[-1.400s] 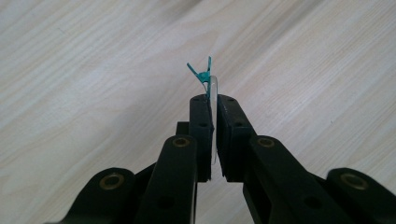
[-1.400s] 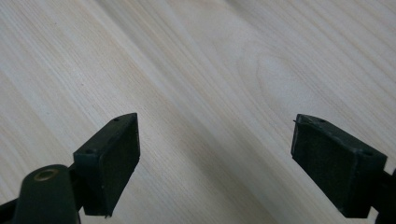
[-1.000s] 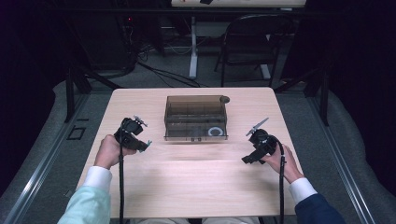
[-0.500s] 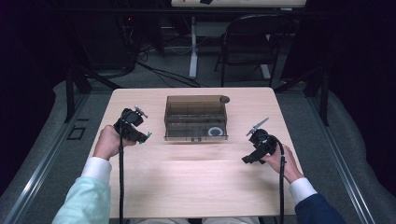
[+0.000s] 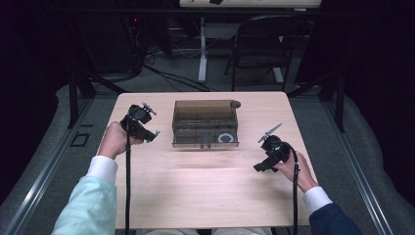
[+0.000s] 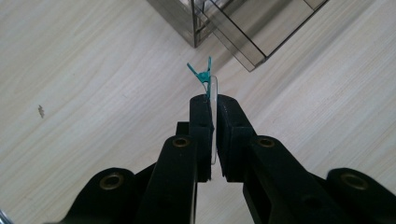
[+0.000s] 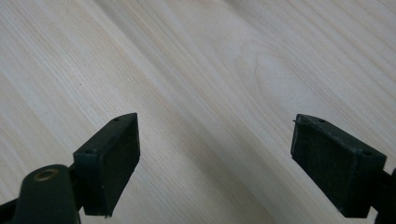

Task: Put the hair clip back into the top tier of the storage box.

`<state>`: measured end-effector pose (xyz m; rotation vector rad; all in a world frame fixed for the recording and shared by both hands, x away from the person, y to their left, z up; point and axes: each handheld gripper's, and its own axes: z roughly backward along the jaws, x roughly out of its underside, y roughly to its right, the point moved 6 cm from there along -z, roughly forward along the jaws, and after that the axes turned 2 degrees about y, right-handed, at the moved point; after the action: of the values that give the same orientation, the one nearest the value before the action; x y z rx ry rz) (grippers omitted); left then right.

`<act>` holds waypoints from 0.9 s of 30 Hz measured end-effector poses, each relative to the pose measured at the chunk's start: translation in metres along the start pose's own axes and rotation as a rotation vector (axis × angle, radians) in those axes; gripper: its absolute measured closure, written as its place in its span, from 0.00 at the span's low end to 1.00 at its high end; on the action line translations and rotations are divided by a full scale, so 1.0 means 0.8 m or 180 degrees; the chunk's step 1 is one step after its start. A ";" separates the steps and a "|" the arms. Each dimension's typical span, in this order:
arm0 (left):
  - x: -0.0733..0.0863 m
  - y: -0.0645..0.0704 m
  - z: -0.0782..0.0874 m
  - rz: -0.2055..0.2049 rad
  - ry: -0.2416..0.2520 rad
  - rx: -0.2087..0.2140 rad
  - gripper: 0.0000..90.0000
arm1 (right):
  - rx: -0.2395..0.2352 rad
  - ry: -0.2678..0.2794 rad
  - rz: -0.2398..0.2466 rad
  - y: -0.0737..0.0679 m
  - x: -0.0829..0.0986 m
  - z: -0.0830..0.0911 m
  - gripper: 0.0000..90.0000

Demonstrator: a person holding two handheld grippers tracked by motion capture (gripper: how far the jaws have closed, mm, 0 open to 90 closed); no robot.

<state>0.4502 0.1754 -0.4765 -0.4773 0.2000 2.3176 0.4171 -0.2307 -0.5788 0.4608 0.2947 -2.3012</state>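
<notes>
Beside the clear box (image 5: 205, 123), my left gripper (image 6: 210, 100) pinches a small teal clip (image 6: 203, 74), not yet boxed, while my right gripper (image 7: 215, 158) gapes empty above the desk (image 5: 205, 196).

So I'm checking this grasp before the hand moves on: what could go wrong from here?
The left tool pinches the thin clear plastic piece with a small teal clip by its edge alone, so it may twist or slip out. The smoky transparent plastic organiser box stands close ahead, and the clip could catch its wall. The right tool hangs open over the pale wooden table, too far off to steady anything.
</notes>
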 end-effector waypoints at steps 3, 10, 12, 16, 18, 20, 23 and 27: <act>-0.007 0.000 0.002 -0.0021 0.0023 -0.0018 0.95 | -0.0002 0.0001 0.0001 0.000 0.000 0.000 0.17; -0.022 0.003 0.002 -0.0070 0.0035 -0.0007 0.95 | 0.0011 -0.0020 0.0022 0.001 0.000 0.000 0.17; -0.026 0.004 0.002 -0.0081 0.0034 -0.0014 0.95 | -0.0007 -0.0008 0.0011 0.000 0.000 0.000 0.17; -0.039 0.007 0.005 -0.0120 0.0083 -0.0021 0.95 | 0.0015 -0.0012 0.0015 0.000 0.000 0.000 0.17; -0.045 0.009 0.005 -0.0152 0.0087 -0.0007 0.95 | 0.0013 -0.0014 0.0019 0.000 0.000 0.000 0.17; -0.050 0.012 0.004 -0.0166 0.0095 0.0011 0.95 | 0.0015 -0.0015 0.0018 0.001 0.000 0.000 0.17; -0.058 0.016 0.001 -0.0192 0.0092 0.0027 0.95 | 0.0016 -0.0016 0.0019 0.000 0.000 0.000 0.17; -0.068 0.022 -0.006 -0.0230 0.0092 0.0060 0.95 | 0.0007 -0.0021 0.0029 0.000 0.000 0.000 0.17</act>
<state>0.4746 0.1266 -0.4597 -0.5011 0.2149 2.2374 0.4171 -0.2311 -0.5788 0.4547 0.2861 -2.2941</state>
